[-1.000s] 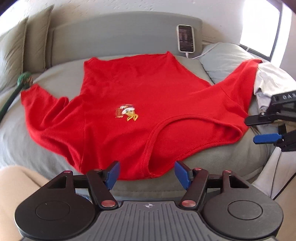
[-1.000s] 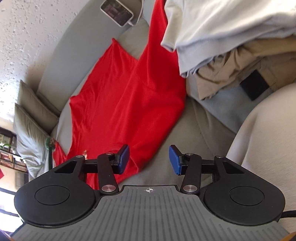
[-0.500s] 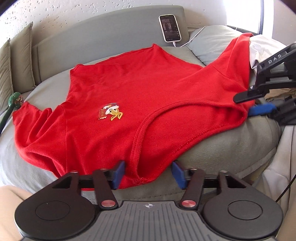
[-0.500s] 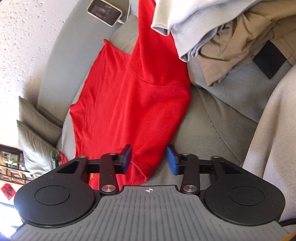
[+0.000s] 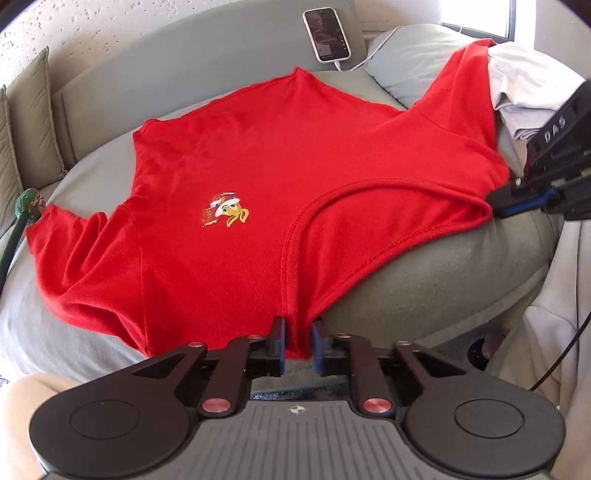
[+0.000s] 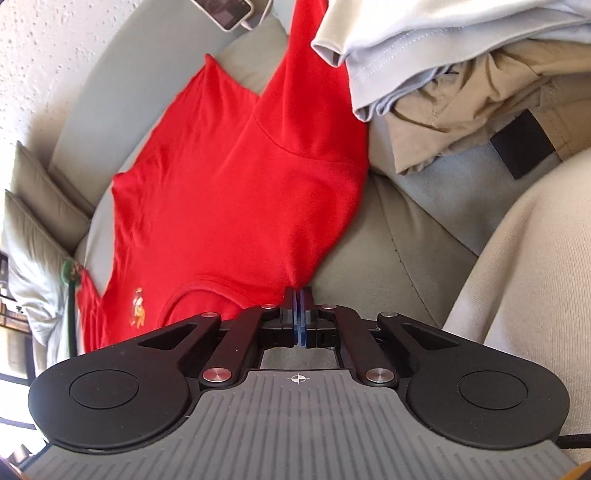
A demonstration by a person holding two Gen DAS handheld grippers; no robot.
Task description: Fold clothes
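- Left tongs (image 5: 298, 341) had just been closing, their blue pads pinching the near shoulder of the red shirt (image 5: 258, 177) beside its neckline.
- Right tongs (image 6: 298, 314) were clamped tight on the shirt's other shoulder edge.
- Shirt lay spread flat on the grey bed (image 5: 424, 280), a small cartoon logo (image 5: 225, 212) facing up.
- Phone (image 5: 327, 34) rested against the headboard; a pile of pale clothes (image 6: 461, 55) sat beside one sleeve.
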